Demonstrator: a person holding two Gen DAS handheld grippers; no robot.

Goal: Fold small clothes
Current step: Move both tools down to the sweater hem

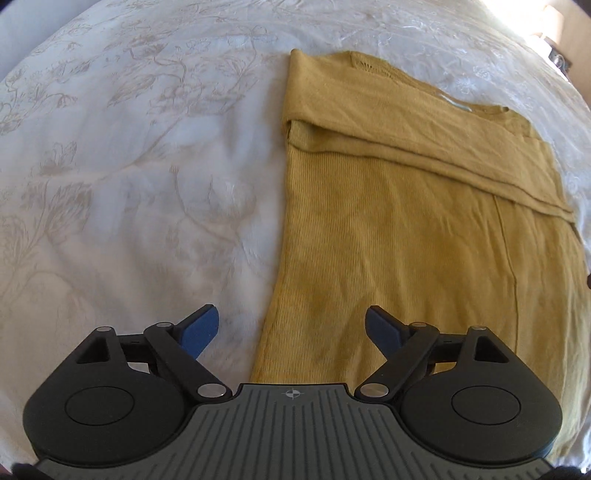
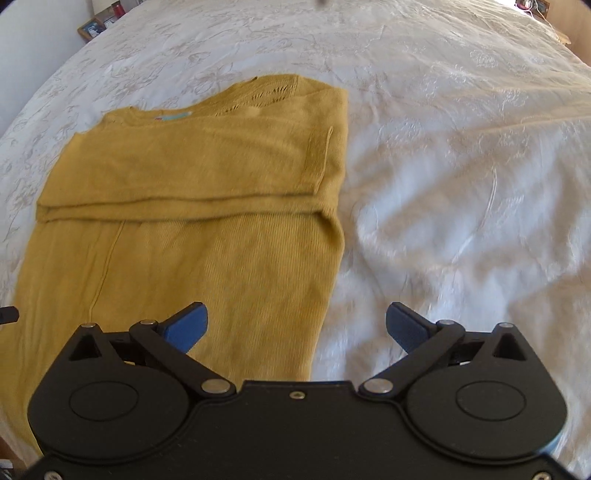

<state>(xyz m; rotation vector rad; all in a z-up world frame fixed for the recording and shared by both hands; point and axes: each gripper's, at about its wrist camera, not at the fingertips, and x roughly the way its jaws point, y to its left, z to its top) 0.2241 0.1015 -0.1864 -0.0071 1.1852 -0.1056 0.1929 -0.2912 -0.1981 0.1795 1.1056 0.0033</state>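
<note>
Bedspread around sweater; perhaps framed photo beyond

One mustard-yellow knit sweater lies on one bed with a white floral bedspread. Two tools show, one left tool and one right tool, each with two blue fingertips. Beyond the bed's far left corner stands one framed picture beside one red jar.

Bright daylight entering from 1 o'clock, glare blown out there; strong fisheye bending at edges; right wrist view motion-blurred.
</note>
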